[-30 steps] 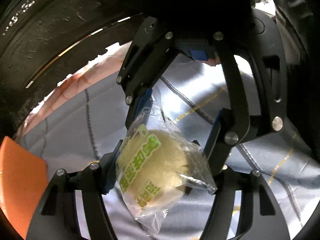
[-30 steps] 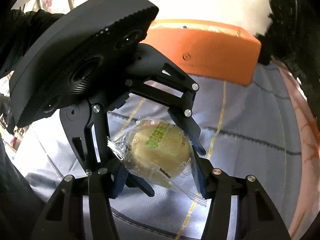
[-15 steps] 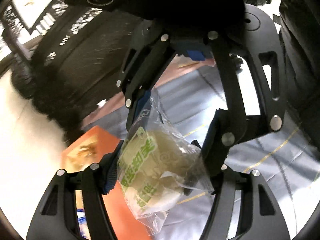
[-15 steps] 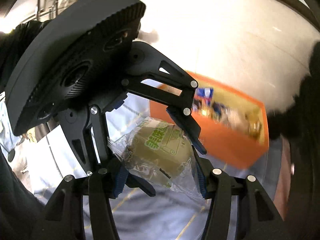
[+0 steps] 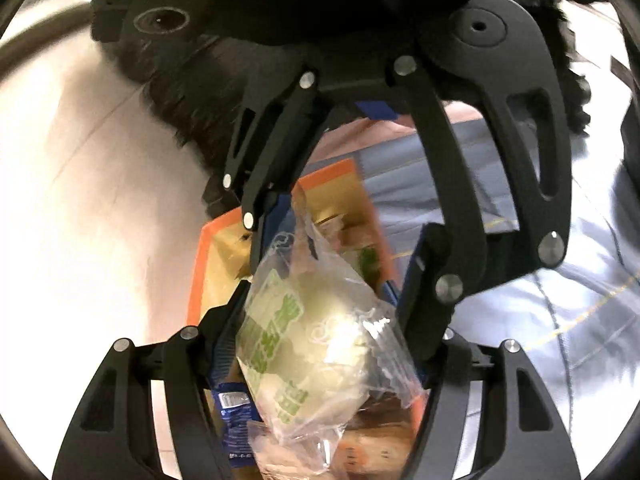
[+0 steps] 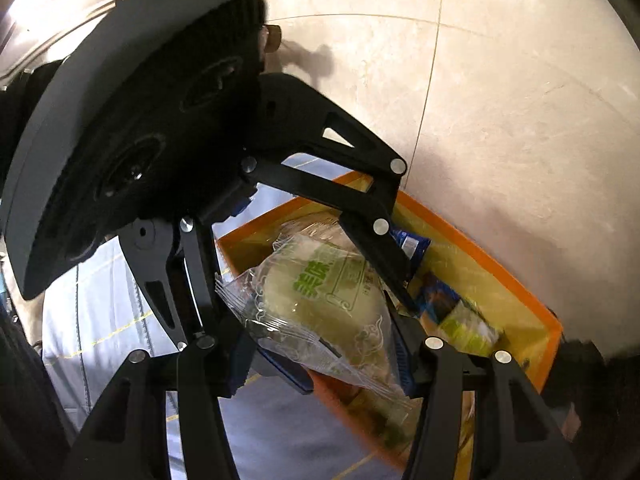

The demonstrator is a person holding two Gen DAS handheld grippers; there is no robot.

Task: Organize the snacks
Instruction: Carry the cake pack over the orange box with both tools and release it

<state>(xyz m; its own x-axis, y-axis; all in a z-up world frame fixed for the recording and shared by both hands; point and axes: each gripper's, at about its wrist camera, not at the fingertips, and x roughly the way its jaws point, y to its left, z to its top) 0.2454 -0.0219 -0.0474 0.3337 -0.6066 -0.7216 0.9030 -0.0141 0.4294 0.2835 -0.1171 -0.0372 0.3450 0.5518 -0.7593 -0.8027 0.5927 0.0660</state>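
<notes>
While both were held over the orange rectangular snack box (image 6: pixel 516 280) at lower frame, the left gripper (image 5: pixel 320 344) and right gripper (image 6: pixel 320 320) were clamped together on one clear-wrapped pale round pastry with green print (image 5: pixel 316 344).

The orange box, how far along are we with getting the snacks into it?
Partly done. The orange box already holds several packets, among them a blue one and a green one. In hand: the left gripper and the right gripper each clamp a clear-wrapped pastry, and, above the box. Left to do: release both into it. No other loose snacks are in view.
</notes>
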